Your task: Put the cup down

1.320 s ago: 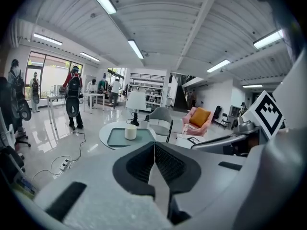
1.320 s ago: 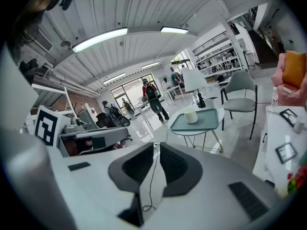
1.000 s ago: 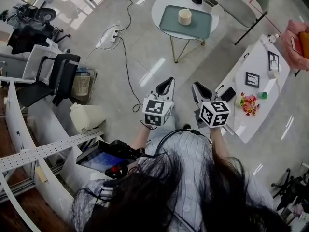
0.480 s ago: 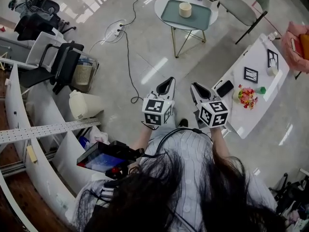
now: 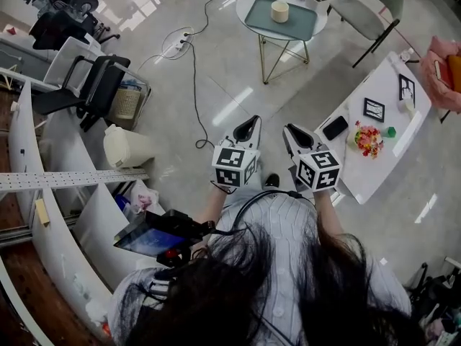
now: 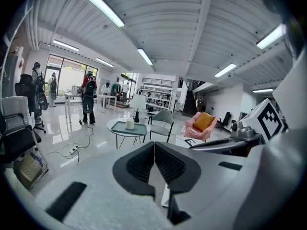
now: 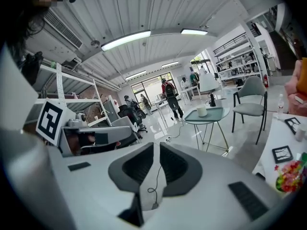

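A cream cup (image 5: 279, 11) stands upright on a teal tray (image 5: 300, 24) on the small round white table (image 5: 242, 9) at the far top of the head view. It also shows small and distant in the left gripper view, cup (image 6: 129, 124), and in the right gripper view, cup (image 7: 202, 111). My left gripper (image 5: 252, 121) and right gripper (image 5: 289, 130) are held side by side in front of the person's chest, pointing toward that table. Both are shut and hold nothing, as the left gripper (image 6: 154, 145) and right gripper (image 7: 156, 146) views show. A wide stretch of floor lies between the grippers and the cup.
A long white table (image 5: 385, 96) with a phone (image 5: 335, 127), picture frames and colourful sweets (image 5: 368, 138) runs along the right. A green chair (image 5: 367, 11) stands beside the round table. Black office chairs (image 5: 97, 85), a white bin (image 5: 126, 146), a floor cable with a power strip (image 5: 176, 46) and shelving are on the left.
The round table with the cup, the chairs and the shelving have slid toward the top of the head view. Both grippers keep their side-by-side pose, still shut.
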The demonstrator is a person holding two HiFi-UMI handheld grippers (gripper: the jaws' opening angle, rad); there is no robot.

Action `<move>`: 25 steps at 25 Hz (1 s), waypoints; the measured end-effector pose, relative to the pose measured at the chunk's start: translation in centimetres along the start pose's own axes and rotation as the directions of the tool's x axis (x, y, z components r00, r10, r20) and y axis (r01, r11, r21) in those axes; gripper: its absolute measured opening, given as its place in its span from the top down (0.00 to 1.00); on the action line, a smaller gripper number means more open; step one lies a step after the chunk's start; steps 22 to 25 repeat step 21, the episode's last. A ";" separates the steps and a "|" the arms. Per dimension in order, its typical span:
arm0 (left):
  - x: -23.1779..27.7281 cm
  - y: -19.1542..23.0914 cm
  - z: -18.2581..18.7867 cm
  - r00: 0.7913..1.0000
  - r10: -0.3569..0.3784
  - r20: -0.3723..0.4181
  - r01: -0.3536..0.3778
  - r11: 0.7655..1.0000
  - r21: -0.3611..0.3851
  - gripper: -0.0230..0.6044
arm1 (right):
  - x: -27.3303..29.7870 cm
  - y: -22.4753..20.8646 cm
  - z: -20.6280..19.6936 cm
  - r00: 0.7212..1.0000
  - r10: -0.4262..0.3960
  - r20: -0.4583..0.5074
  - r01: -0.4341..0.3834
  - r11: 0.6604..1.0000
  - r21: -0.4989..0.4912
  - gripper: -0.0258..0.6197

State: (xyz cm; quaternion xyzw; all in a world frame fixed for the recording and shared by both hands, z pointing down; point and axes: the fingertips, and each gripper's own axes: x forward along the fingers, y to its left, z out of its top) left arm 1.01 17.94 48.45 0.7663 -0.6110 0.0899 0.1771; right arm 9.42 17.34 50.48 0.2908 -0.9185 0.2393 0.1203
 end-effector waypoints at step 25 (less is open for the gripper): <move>-0.2 -3.0 -0.5 1.000 -0.022 0.001 0.022 0.997 0.073 0.94 | -2.5 0.2 -0.2 1.000 -0.011 0.023 0.012 0.999 -0.030 0.87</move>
